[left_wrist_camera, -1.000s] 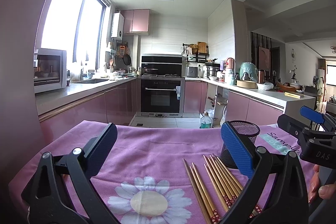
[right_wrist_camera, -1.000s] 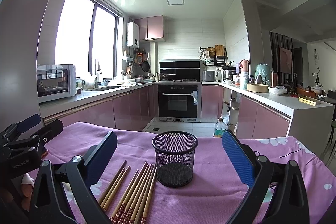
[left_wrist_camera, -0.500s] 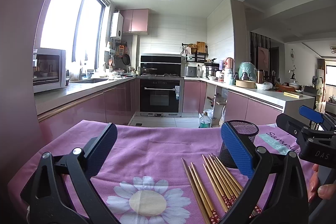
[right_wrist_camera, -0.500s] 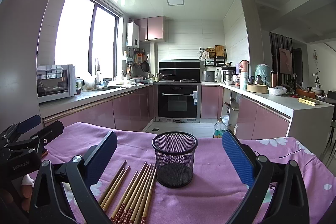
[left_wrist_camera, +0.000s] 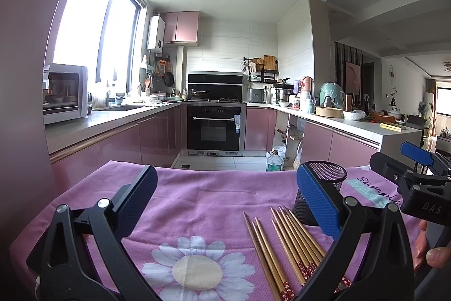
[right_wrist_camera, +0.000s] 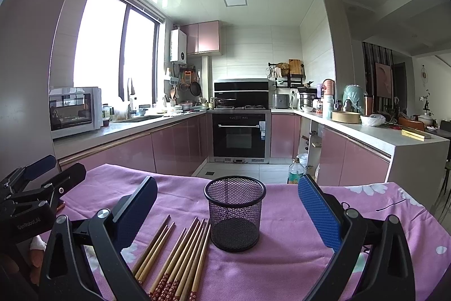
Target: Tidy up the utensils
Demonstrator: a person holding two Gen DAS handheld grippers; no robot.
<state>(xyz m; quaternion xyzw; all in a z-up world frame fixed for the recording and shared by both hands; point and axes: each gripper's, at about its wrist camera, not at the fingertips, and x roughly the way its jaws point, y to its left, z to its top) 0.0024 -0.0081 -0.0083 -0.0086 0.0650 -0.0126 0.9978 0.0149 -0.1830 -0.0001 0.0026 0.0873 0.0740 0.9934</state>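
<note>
1. The chopsticks lie flat in a loose fan just left of the mesh cup, thin tips toward the cup, patterned red ends toward me. The rightmost ones come almost up to the cup's base; I cannot tell whether they touch it.
2. I judge them light, stiff and smooth, likely to roll or pivot if pinched off-centre. I would take one near the middle of its shaft, across its width, so it stays level.
3. Lying close together on soft cloth, a neighbour may come up with it; the outer pair left of the cup looks easiest to single out.
4. The mesh cup stands upright and empty. It looks light, so a stick knocked against its rim might tip it.
5. My right gripper is spread wide, holding nothing, with the cup between its pads.
6. My left gripper is also spread and empty, left of the cup, with the chopsticks near its right finger.
7. The pink floral tablecloth lies under everything.
</note>
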